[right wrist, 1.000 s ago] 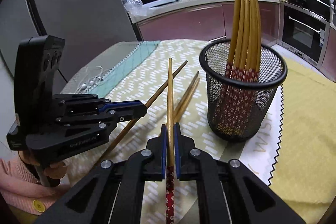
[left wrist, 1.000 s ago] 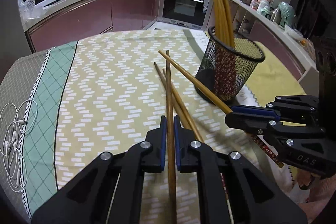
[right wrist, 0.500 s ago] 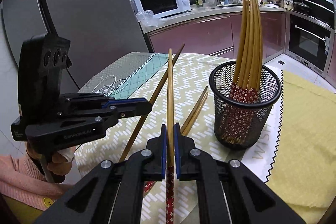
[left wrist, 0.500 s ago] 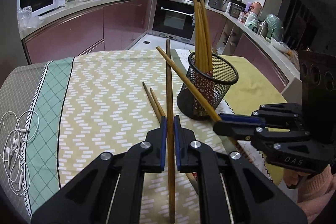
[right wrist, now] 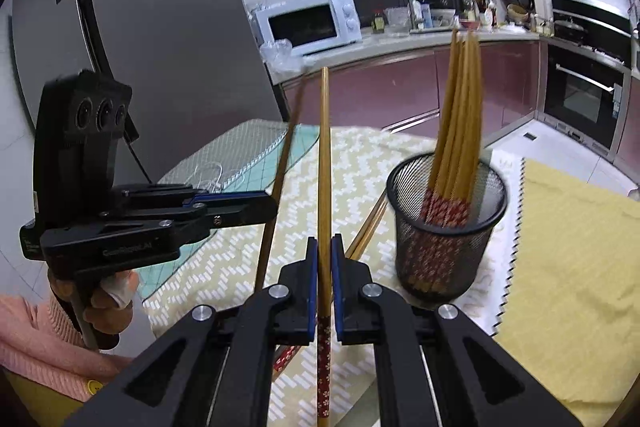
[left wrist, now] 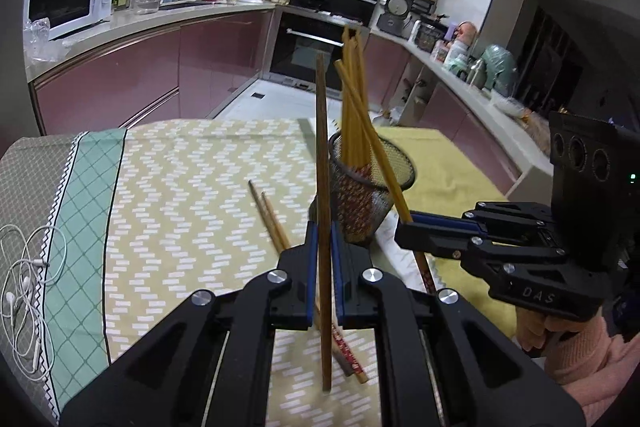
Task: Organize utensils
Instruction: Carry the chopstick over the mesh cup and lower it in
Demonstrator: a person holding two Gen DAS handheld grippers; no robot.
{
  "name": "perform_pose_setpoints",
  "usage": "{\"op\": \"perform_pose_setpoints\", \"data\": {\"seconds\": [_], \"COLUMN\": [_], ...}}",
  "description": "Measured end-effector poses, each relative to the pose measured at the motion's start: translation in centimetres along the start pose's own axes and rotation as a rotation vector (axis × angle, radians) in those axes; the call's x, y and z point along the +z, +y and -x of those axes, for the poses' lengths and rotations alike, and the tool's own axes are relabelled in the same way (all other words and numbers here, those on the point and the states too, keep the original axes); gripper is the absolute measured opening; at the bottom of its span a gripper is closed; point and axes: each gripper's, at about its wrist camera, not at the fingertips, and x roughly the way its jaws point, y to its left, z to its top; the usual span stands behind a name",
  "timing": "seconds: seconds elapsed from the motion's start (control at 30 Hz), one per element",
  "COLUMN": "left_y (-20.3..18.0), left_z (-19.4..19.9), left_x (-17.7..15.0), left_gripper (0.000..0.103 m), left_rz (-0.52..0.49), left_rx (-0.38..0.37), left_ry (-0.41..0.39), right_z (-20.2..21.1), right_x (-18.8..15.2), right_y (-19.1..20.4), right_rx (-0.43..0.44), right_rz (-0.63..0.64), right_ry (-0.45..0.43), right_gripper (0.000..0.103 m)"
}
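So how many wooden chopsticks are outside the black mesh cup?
4: one in the left gripper, one in the right gripper, two lying on the patterned tablecloth beside the cup.

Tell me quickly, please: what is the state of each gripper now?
Left gripper: closed on a dark brown chopstick.
Right gripper: closed on a light chopstick with a red patterned end.

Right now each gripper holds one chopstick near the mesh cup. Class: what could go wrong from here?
1. The mesh cup already holds a tall bundle of chopsticks; a new stick may catch on them or tip the cup.
2. The left gripper and right gripper are close together, so their held sticks may collide.
3. Two loose chopsticks lie beside the cup and could be knocked.
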Motion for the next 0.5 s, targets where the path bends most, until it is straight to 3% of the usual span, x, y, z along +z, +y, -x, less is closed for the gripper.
{"op": "perform_pose_setpoints", "data": {"seconds": [0.5], "left_y": [-1.1], "left_z": [2.4], "left_x": [4.7], "left_gripper": [0.007], "left_rz": [-0.008], "left_rx": [-0.079], "left_ry": [-0.107], "right_z": [3.0], "right_x": [3.5], "right_y": [-2.9], "right_rx": [-0.079], "right_rz": [-0.027], "right_ry": [-0.139], "right_gripper": [0.006]}}
